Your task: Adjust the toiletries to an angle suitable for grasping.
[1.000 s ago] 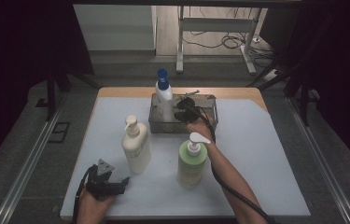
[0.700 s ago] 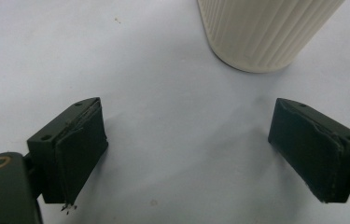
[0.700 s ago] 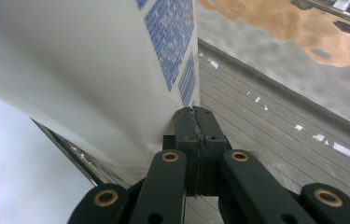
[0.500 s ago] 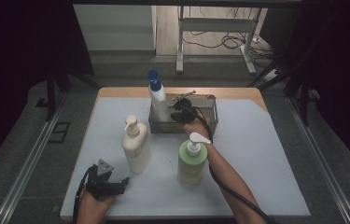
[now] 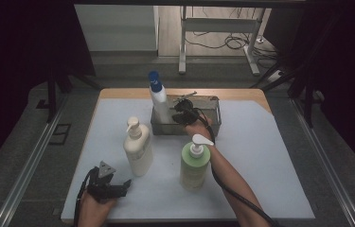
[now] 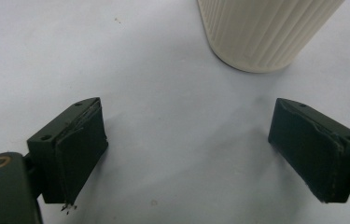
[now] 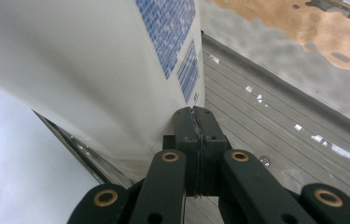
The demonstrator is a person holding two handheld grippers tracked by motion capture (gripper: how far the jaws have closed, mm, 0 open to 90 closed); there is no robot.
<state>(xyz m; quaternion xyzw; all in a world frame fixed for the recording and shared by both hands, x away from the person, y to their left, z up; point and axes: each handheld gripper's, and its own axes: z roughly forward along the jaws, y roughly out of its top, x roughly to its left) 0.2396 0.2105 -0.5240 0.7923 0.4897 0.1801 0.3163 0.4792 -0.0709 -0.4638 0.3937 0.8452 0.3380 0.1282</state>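
**Closed right hand-held gripper against the blue-capped bottle in the tray**

We take the metal tray [image 5: 211, 124] at the far middle of the counter [image 5: 270, 161] as our landmark. At its left end stands the white bottle with the blue cap [image 5: 158, 98], leaning a little to the left, its base inside the tray as far as we can judge from the high view. The right hand-held gripper [image 5: 179, 112] reaches into the tray just right of that bottle. In the right gripper view its jaws are pressed flat together with nothing between them, and their tips sit right at the bottle's white side [image 7: 93, 70]; we cannot tell for sure whether they touch it.

Nearer to us than the tray, a cream pump bottle [image 5: 138, 150] stands to the left and a green pump bottle [image 5: 195, 163] just below the tray's middle, both upright and apart from it.

The left hand-held gripper [image 5: 124, 185] rests on the counter well short of the tray, near the cream bottle's foot. Its jaws stand wide apart and empty, with the ribbed base of that bottle [image 6: 266, 32] ahead of them.
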